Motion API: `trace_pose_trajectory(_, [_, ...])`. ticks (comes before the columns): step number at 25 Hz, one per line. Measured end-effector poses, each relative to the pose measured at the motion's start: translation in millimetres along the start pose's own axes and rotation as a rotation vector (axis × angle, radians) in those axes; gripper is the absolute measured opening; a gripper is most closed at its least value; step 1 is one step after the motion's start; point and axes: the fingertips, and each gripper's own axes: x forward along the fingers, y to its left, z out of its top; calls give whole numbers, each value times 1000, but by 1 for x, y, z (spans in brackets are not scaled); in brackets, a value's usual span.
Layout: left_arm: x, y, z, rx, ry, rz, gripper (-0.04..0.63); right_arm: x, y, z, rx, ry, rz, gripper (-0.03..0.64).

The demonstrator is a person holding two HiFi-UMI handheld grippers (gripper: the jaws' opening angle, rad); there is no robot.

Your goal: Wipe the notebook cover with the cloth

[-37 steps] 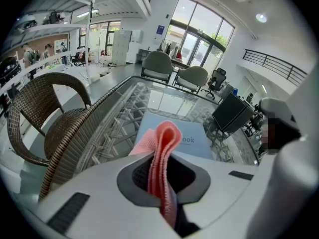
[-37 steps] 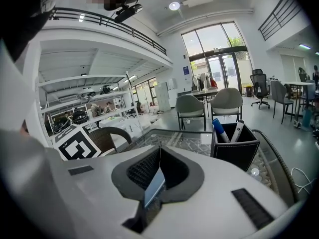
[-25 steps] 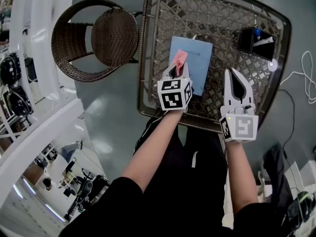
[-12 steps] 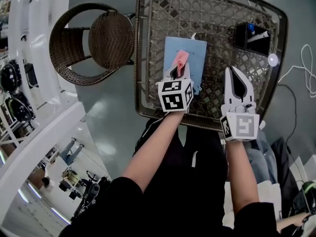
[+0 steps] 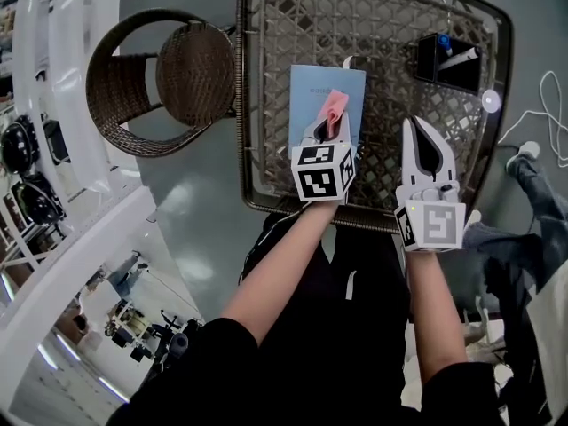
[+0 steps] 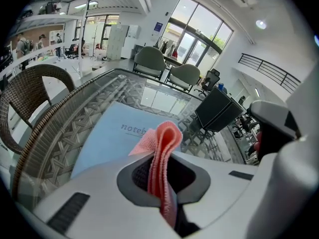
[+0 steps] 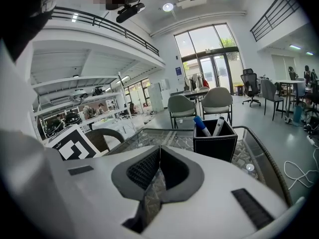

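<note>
A light blue notebook lies flat on the glass-topped wicker table. My left gripper hovers over the notebook's near end, shut on a folded pink cloth that sticks up between the jaws. To its right my right gripper is shut with nothing in it, above the table's bare lattice and clear of the notebook.
A black pen holder with markers stands at the table's far right corner. A round wicker chair sits left of the table. White shelving runs along the left; a person's legs show at the right.
My left gripper with the pink cloth has shifted slightly to the right and forward over the notebook. The right gripper has stayed put. Legs have come into view at the right.
</note>
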Motion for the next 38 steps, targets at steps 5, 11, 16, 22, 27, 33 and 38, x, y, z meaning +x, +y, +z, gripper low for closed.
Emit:
trace_pose_trajectory(5, [4, -12, -3, 16, 3, -24, 20, -3, -4, -2, 0, -6, -11, 31])
trace_pose_trajectory(11, [6, -25, -8, 19, 17, -61, 20, -9, -4, -7, 6, 1, -18, 31])
trace_pose_trajectory(16, [8, -27, -8, 17, 12, -88, 20, -11, 0, -10, 1, 1, -21, 31])
trace_pose_trajectory(22, [-13, -38, -5, -54, -80, -260, 20, -19, 10, -12, -9, -3, -13, 31])
trace_pose_trajectory(27, [-58, -32, 21, -64, -199, -344, 20, -20, 24, -11, -39, -4, 12, 31])
trace_pose_trajectory(33, [-105, 4, 38, 68, -254, -229, 20, -21, 42, -9, -62, -4, 57, 31])
trace_pose_trajectory(38, [-126, 48, 27, 52, -248, -106, 20, -19, 60, -8, -74, -3, 98, 31])
